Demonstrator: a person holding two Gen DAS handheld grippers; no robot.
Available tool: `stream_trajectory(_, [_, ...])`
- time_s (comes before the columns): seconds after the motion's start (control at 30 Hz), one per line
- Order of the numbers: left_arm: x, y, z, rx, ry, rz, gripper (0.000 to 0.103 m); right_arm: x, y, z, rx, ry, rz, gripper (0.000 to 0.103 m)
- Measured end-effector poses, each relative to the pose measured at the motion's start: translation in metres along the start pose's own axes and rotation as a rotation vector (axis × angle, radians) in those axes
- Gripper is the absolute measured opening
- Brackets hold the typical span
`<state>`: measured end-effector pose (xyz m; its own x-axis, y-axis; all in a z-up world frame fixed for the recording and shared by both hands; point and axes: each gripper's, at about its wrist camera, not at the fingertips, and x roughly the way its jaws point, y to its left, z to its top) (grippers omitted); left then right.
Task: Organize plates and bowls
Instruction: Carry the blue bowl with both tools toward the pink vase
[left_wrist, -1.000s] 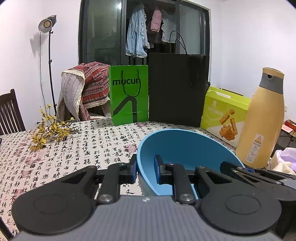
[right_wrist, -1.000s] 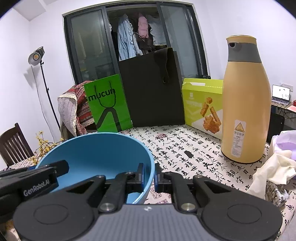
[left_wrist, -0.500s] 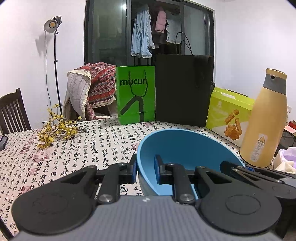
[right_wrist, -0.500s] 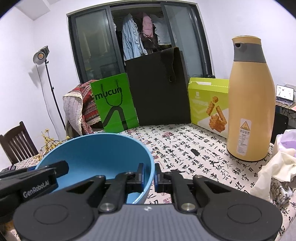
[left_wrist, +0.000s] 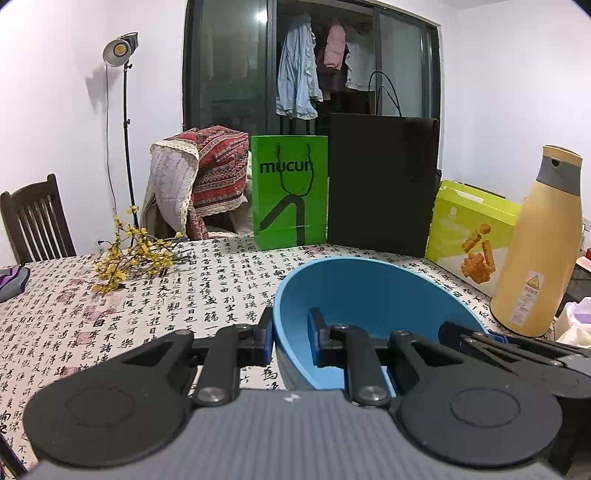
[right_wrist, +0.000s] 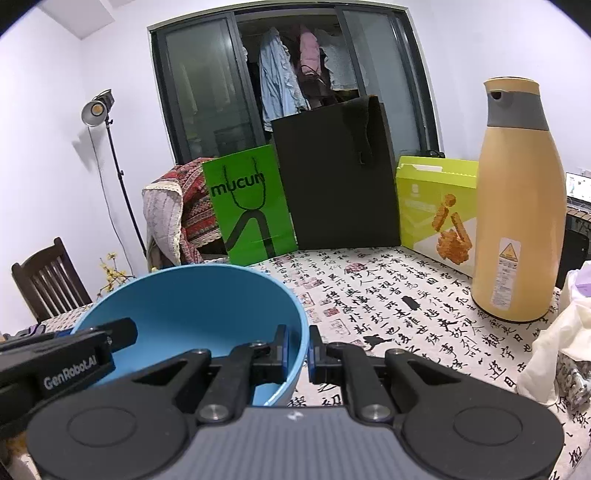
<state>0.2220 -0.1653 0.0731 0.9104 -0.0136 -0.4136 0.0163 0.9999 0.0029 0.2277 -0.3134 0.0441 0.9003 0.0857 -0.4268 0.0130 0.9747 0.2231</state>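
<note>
A blue bowl hangs above the printed tablecloth, held from both sides. My left gripper is shut on the bowl's left rim, one pad outside and one inside. In the right wrist view the same blue bowl fills the lower left, and my right gripper is shut on its right rim. Each gripper shows in the other's view: the right gripper at the bowl's far edge, the left gripper at the left. No plates are in view.
A tall tan thermos stands at the right of the table, beside a yellow-green box. A black bag and a green bag stand at the back. Yellow flowers lie at the left. Pale cloth lies at the right edge.
Both views have slid a little: the background objects drift rightward in each frame. The bowl stays gripped by both grippers in the same pose.
</note>
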Motion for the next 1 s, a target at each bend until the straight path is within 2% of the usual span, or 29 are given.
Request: stream_trajectory(1.0, [-0.02, 0.048, -0.006, -0.052, -0.007, 0.093, 0.019, 0.001, 0.047, -0.01, -0.045, 0.015, 0.099, 0.01])
